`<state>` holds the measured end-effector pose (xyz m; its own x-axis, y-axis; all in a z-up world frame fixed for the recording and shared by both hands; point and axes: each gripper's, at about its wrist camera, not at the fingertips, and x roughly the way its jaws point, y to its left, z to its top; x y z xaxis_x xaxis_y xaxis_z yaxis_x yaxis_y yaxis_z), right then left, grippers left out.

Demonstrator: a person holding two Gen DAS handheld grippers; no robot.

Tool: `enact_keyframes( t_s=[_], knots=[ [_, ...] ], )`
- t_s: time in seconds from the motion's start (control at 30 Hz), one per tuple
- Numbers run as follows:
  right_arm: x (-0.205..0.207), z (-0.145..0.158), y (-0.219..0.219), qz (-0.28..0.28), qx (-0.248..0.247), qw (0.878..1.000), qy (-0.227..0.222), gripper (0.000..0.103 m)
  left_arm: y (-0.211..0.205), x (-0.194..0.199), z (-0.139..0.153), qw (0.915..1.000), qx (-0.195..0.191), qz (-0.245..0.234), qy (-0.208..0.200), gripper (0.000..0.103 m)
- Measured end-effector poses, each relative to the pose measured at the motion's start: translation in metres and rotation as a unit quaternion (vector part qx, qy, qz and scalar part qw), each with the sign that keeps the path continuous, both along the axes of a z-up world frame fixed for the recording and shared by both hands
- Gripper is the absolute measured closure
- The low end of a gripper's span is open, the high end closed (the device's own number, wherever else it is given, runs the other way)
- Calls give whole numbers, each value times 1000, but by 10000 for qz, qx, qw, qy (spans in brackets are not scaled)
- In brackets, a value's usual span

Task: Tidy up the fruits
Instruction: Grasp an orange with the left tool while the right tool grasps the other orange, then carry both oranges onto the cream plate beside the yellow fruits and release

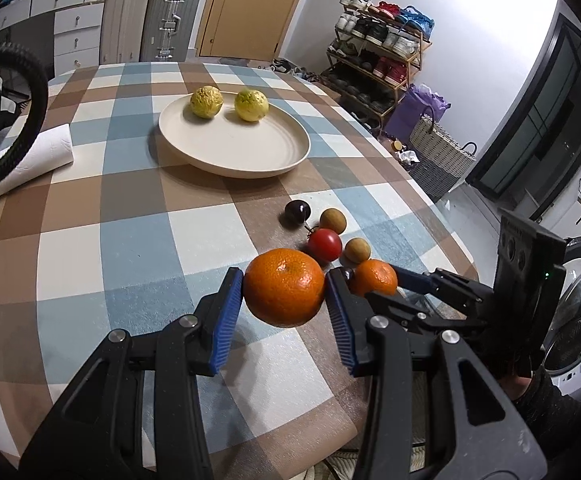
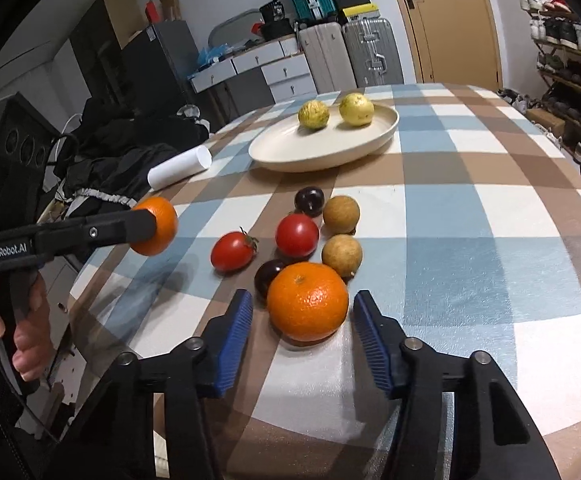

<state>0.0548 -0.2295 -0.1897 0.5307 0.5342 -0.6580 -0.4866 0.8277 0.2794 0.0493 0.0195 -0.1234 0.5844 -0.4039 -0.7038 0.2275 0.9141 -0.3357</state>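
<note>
Checked cloth in blue, brown and white covers the table (image 2: pixel 470 216), and I take the cream plate (image 2: pixel 326 152) as my landmark. Left of the plate lies a white paper roll (image 2: pixel 178 170); I leave it alone. On the plate's far side sit two yellow-green fruits (image 2: pixel 313 115), presumably sorted there already, so I judge the plate is where the rest belong. My left gripper (image 1: pixel 284 292) is clamped on an orange (image 1: pixel 284 286) and holds it clear of the cloth, nearer to me than the plate, ready to carry over. Nearer than the plate and slightly right, the loose fruit clusters: two red tomatoes (image 2: pixel 296 235), two dark plums (image 2: pixel 308 201), two tan round fruits (image 2: pixel 341 214). Closest to me is the second orange (image 2: pixel 308 302), resting on the cloth. My right gripper (image 2: pixel 302 318) stands wide around it, pads (image 2: pixel 234 340) not touching, placed so to close on it.
</note>
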Motion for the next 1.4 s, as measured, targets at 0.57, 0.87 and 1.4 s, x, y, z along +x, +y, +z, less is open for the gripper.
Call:
enact_keyframes(
  t_s=[0.57, 0.87, 1.4],
  knots=[
    [7, 18, -23, -177, 705, 9969, -301, 62, 12, 45, 4, 9997, 22, 232, -47, 64],
    [43, 39, -18, -83, 896, 9954, -319, 62, 29, 92, 8, 9990, -85, 437, -94, 64],
    [170, 80, 28, 59, 869, 9958, -299, 62, 62, 205, 0, 9973, -68, 732, -35, 64]
  ],
)
